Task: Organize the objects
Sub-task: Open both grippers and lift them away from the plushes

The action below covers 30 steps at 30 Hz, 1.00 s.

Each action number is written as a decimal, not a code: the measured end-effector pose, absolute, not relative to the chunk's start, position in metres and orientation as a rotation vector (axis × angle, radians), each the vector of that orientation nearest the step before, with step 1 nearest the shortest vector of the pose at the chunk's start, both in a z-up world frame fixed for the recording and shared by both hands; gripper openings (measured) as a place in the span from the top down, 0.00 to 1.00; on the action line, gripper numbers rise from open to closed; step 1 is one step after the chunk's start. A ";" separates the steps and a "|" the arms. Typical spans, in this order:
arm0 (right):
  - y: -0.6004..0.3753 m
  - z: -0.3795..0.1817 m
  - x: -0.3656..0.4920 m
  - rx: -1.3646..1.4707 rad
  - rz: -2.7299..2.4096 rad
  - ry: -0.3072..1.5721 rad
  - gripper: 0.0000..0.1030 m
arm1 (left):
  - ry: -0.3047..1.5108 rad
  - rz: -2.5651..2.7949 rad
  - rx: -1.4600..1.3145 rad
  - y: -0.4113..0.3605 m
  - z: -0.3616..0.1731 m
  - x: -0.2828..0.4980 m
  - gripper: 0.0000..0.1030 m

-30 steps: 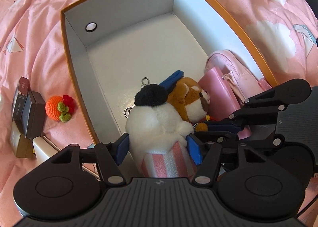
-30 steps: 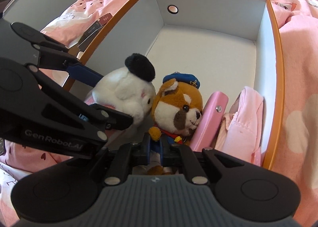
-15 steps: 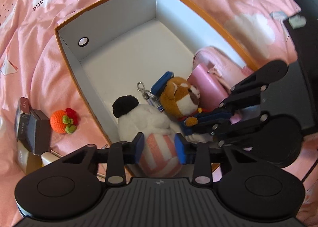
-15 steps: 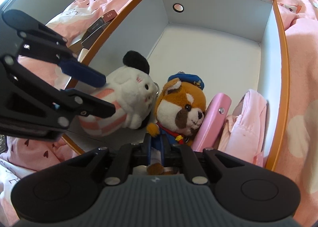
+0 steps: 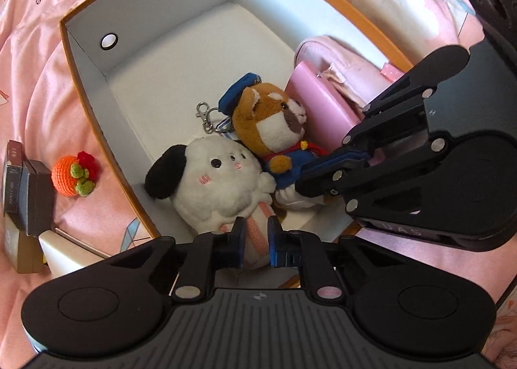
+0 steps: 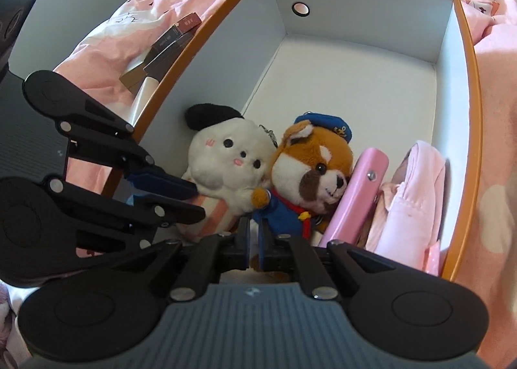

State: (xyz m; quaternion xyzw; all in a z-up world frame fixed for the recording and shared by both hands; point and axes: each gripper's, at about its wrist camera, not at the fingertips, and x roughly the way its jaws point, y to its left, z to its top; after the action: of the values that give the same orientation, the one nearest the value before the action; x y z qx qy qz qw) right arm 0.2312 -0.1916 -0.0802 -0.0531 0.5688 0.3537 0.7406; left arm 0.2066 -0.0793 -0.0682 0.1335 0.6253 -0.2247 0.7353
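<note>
Left gripper [image 5: 253,239] fingers, just closed, pinch the white plush [image 5: 219,181]; right gripper [image 6: 254,243] fingers pinch the fox plush [image 6: 310,171] in the box [image 6: 355,78].

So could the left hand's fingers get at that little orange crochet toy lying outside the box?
Probably, but not yet: the crochet toy lies uncovered on the bedspread, while the left gripper is shut on the white plush.
</note>
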 end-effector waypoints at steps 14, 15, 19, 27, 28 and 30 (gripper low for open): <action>-0.171 -0.054 0.239 -0.319 0.710 1.064 0.63 | 1.068 -0.366 0.074 -0.015 0.008 0.211 0.77; -0.166 -0.056 0.240 -0.343 0.708 1.050 0.60 | 1.062 -0.353 0.060 -0.008 0.010 0.210 0.76; -0.150 -0.063 0.250 -0.416 0.694 1.013 0.59 | 1.049 -0.292 0.059 0.027 0.016 0.212 0.75; -0.154 -0.079 0.261 -0.369 0.665 1.122 0.71 | 1.101 -0.164 0.091 0.091 0.016 0.205 0.73; -0.154 -0.079 0.258 -0.376 0.668 1.122 0.71 | 1.115 -0.150 0.095 0.098 0.014 0.204 0.72; -0.152 -0.080 0.254 -0.396 0.667 1.118 0.71 | 1.140 -0.128 0.108 0.107 0.009 0.202 0.72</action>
State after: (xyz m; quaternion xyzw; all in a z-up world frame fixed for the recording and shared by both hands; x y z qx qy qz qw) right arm 0.2540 -0.1519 -0.0801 -0.1831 0.5167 0.3082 0.7775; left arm 0.2020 0.1074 0.0088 0.0509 0.5390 -0.0604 0.8386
